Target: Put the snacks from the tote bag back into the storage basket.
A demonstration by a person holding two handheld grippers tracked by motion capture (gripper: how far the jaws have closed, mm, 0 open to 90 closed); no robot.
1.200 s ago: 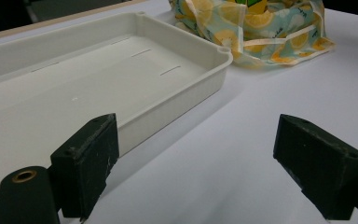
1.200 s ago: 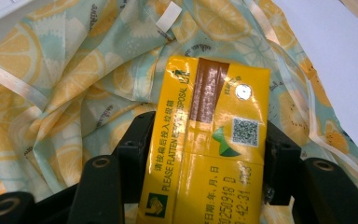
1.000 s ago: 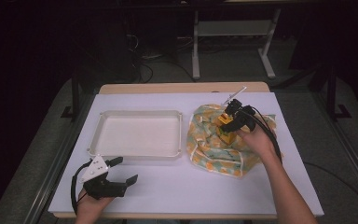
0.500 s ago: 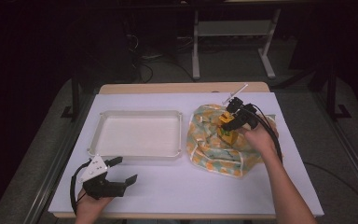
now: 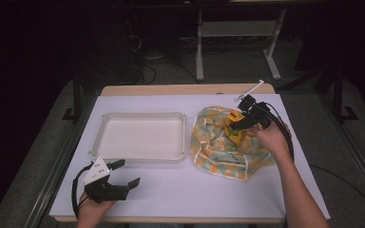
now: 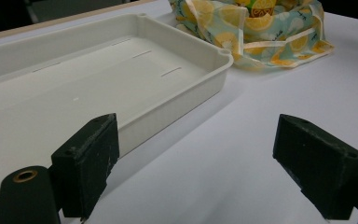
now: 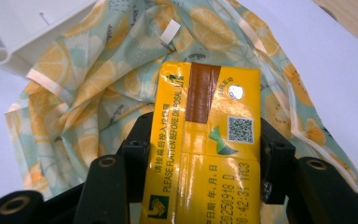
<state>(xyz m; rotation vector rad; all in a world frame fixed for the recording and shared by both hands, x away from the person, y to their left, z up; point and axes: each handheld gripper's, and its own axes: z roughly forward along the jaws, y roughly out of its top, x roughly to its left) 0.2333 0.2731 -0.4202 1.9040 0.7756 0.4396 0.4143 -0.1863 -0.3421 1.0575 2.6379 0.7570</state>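
A yellow drink carton (image 7: 205, 126) with printed text and a brown stripe sits between the black jaws of my right gripper (image 7: 205, 142), which is shut on it. In the high view the right gripper (image 5: 237, 124) holds the carton (image 5: 234, 129) over a crumpled lemon-print cloth bag (image 5: 218, 152) at the table's right. That bag (image 7: 93, 93) lies just beneath the carton. My left gripper (image 5: 126, 175) rests open near the front left edge, nothing between its jaws. In its own view the left gripper (image 6: 209, 158) faces the tray and the bag (image 6: 270, 28).
An empty white tray (image 5: 142, 154) lies left of the bag, its near wall (image 6: 177, 98) just ahead of the left gripper and its corner (image 7: 0, 53) beside the cloth. White paper (image 5: 199, 190) covers the tabletop. A dark floor and a metal stand lie beyond the far edge.
The right hand has shifted slightly to the right with the carton still in its jaws. The left gripper has stayed put.
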